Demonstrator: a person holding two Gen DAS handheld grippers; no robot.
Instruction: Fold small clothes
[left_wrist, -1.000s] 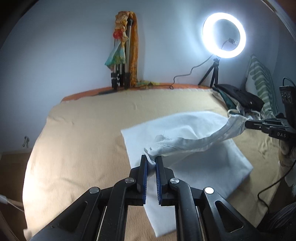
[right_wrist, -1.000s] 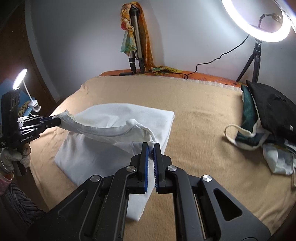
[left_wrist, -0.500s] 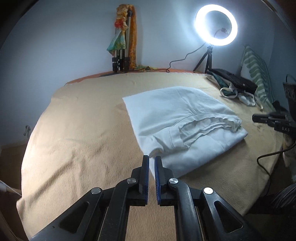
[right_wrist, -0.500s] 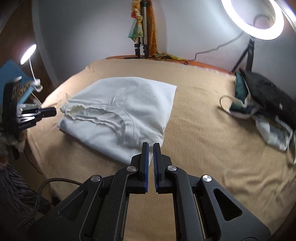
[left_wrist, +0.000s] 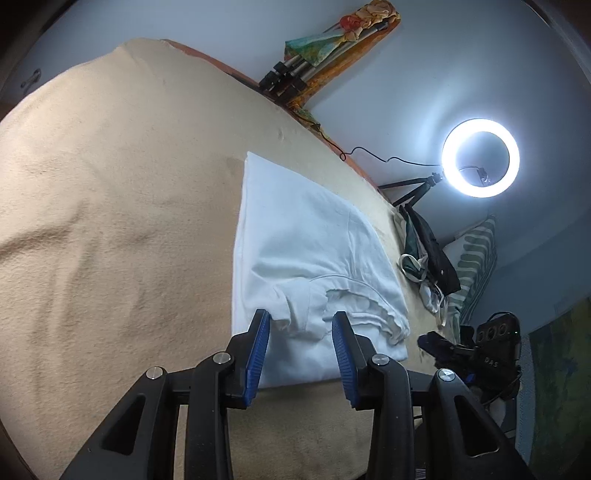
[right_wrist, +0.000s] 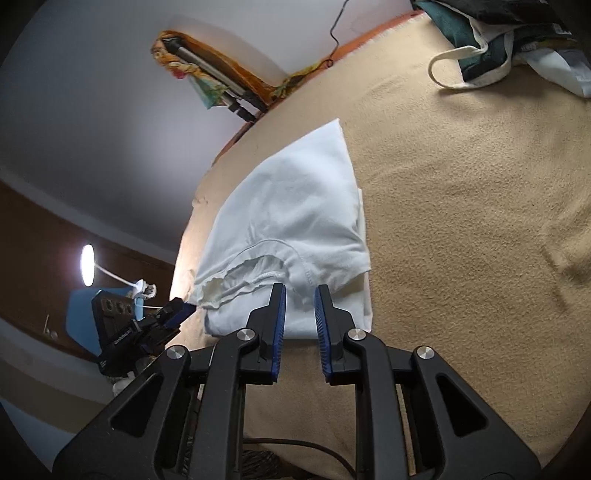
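A white garment (left_wrist: 306, 251) lies folded on the tan blanket (left_wrist: 110, 221) that covers the bed, close to the blanket's near edge. It is plain white cloth, doubled over into a rough rectangle with a straight, crisp far corner. The upper layer ends in a curved seam and a ruffled, elastic-looking hem (right_wrist: 240, 280) that gapes a little, showing a lower layer beneath; that lower layer sticks out as a flat strip along the near side.

The left gripper (left_wrist: 300, 325) points down at the near edge of the garment, its blue-padded jaws opening, with the rumpled cloth seen between them but not pinched. The right gripper (right_wrist: 300, 301) stands at the garment's other near corner, its jaws also opening and narrower apart, nothing clamped between the pads.

Farther off, a heap of dark and pale clothes (right_wrist: 517, 40) lies at the blanket's far side, well apart. A lit ring light (left_wrist: 480, 158) stands on a tripod by the wall.
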